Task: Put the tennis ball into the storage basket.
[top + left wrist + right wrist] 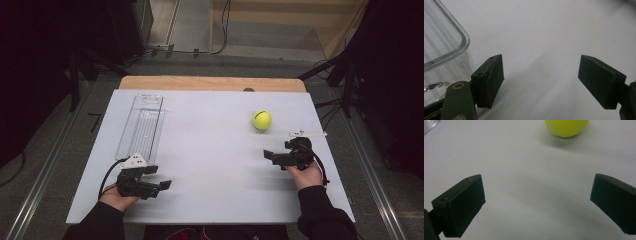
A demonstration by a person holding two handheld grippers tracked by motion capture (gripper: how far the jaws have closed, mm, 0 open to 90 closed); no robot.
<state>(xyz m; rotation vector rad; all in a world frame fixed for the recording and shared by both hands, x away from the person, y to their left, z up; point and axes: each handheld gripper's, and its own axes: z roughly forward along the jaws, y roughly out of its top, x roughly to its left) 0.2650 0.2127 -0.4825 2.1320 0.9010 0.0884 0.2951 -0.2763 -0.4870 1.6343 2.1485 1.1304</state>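
Observation:
A yellow-green tennis ball point(262, 120) lies on the white board toward the back right. In the right gripper view the ball point(566, 127) sits ahead of the jaws at the top edge, apart from them. My right gripper point(281, 150) point(536, 202) rests low over the board in front of the ball, open wide with nothing between its jaws. A clear plastic tray point(141, 125) lies lengthwise at the back left. My left gripper point(157, 177) point(541, 80) is just in front of the tray's near end, open and holding nothing; the tray's rounded corner point(446, 50) shows beside its left jaw.
The white board point(210, 170) covers a wooden table whose far edge point(210, 82) shows behind it. A thin white strip point(307, 133) lies near the board's right edge, just behind my right hand. Dark stands and cables ring the table.

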